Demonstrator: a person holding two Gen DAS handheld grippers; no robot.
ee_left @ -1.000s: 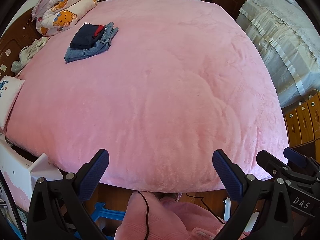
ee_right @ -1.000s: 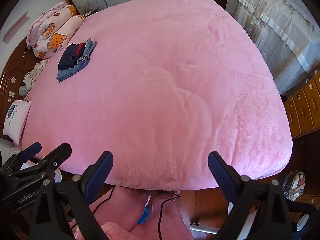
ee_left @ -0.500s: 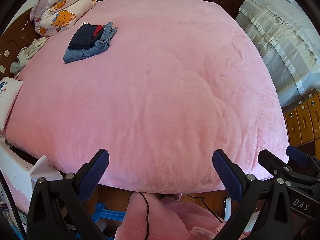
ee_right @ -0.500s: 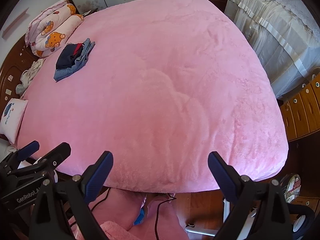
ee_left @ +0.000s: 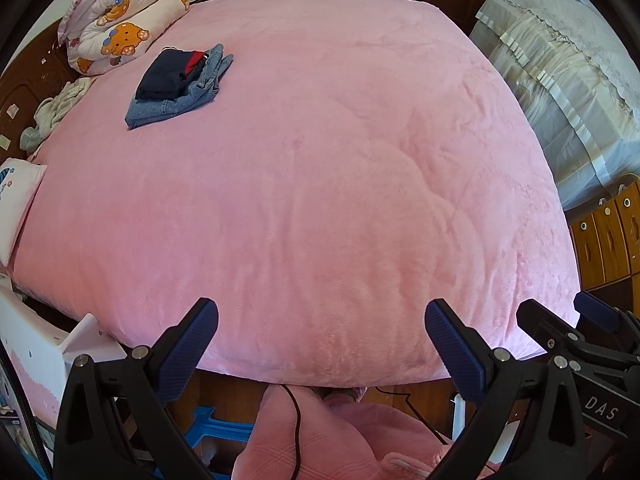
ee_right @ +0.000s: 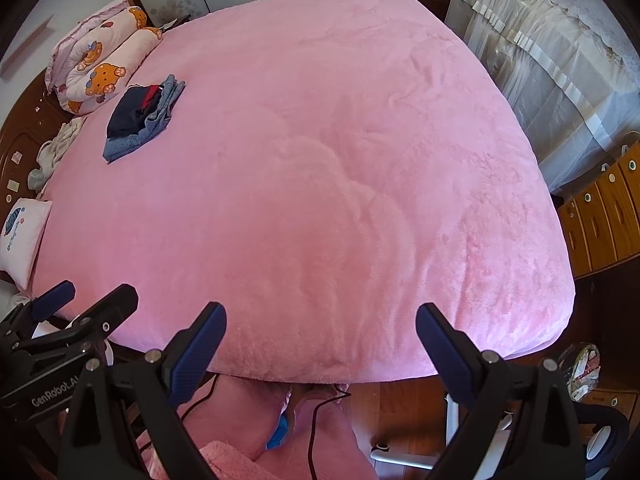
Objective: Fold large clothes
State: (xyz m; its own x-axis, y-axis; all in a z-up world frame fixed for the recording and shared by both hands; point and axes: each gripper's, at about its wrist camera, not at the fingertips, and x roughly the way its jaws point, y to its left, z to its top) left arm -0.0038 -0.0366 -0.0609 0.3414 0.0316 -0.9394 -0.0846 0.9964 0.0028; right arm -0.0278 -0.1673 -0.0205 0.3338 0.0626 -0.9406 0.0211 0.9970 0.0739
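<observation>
- Plush pink fleece blanket [ee_left: 320, 184] covers the bed.
- Left gripper [ee_left: 320, 344] and right gripper [ee_right: 320, 340] hang at its near edge — both gaping wide, empty.
- Folded blue denim and navy clothes [ee_left: 176, 88] lie far-left near the headboard — likely soft, floppy, fairly weighty; pinch at hems.

You get bright, even daylight in both wrist views, and the pink blanket [ee_left: 320, 168] reads clear and well exposed, its plush creases showing only as soft shading. No harsh glare anywhere. Fisheye bulges the bed and bends the room at the rim, and black vignette eats your corners. The lace-covered furniture [ee_left: 560, 64] at the right edge looks smeared and soft. Under the bed's near edge the floor [ee_right: 400, 412] falls into deep shadow. Centre stays sharp.
</observation>
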